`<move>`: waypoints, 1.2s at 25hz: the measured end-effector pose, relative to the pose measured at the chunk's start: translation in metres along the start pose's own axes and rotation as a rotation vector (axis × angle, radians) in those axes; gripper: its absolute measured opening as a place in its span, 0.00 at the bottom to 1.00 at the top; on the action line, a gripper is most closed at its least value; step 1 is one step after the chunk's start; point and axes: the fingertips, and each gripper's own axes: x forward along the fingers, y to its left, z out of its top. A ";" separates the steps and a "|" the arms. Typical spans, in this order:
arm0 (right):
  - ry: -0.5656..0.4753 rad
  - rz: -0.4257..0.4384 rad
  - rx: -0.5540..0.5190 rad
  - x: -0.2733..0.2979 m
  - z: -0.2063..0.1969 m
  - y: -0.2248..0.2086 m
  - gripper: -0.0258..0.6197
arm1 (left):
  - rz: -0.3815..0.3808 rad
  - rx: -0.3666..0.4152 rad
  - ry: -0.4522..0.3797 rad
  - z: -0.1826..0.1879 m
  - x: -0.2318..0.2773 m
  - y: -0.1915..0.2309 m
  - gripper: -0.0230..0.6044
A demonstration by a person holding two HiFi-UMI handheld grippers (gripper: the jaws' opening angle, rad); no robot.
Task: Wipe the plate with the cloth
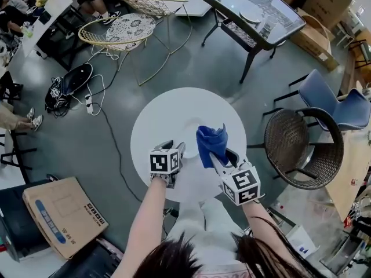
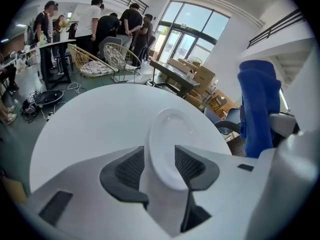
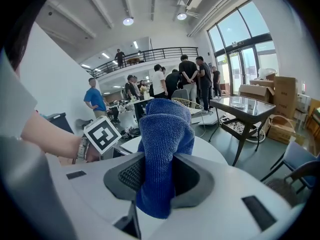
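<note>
A white plate (image 2: 172, 139) has its near rim clamped between the jaws of my left gripper (image 2: 159, 156), and it rises tilted over the round white table (image 2: 90, 119). In the head view the plate (image 1: 190, 131) shows only faintly against the table (image 1: 156, 120). My left gripper (image 1: 177, 151) is over the table's near side. My right gripper (image 1: 223, 157) is just to its right, shut on a bunched blue cloth (image 1: 210, 143) that sticks up past the jaws. In the right gripper view the cloth (image 3: 165, 129) fills the gap of my right gripper (image 3: 159, 176). The cloth (image 2: 257, 104) is apart from the plate.
A dark wicker chair (image 1: 304, 149) and a blue chair (image 1: 330, 97) stand to the right. A glass-topped table (image 1: 255, 7) is at the back, with gold wire chairs (image 1: 119, 30) at the back left. Cables (image 1: 95, 103) and a cardboard box (image 1: 64, 216) lie on the floor at left.
</note>
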 end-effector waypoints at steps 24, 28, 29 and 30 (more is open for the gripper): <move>0.013 -0.011 -0.001 -0.004 0.001 -0.005 0.25 | -0.262 -0.128 -0.144 0.008 -0.027 -0.027 0.07; -0.008 -0.009 -0.015 -0.013 0.017 0.000 0.25 | -0.305 -0.154 -0.185 0.015 -0.047 -0.033 0.07; -0.014 -0.008 -0.020 -0.015 0.022 0.001 0.25 | -0.323 -0.168 -0.204 0.019 -0.054 -0.035 0.07; -0.022 -0.007 -0.027 -0.019 0.027 0.003 0.25 | -0.339 -0.181 -0.223 0.024 -0.062 -0.037 0.07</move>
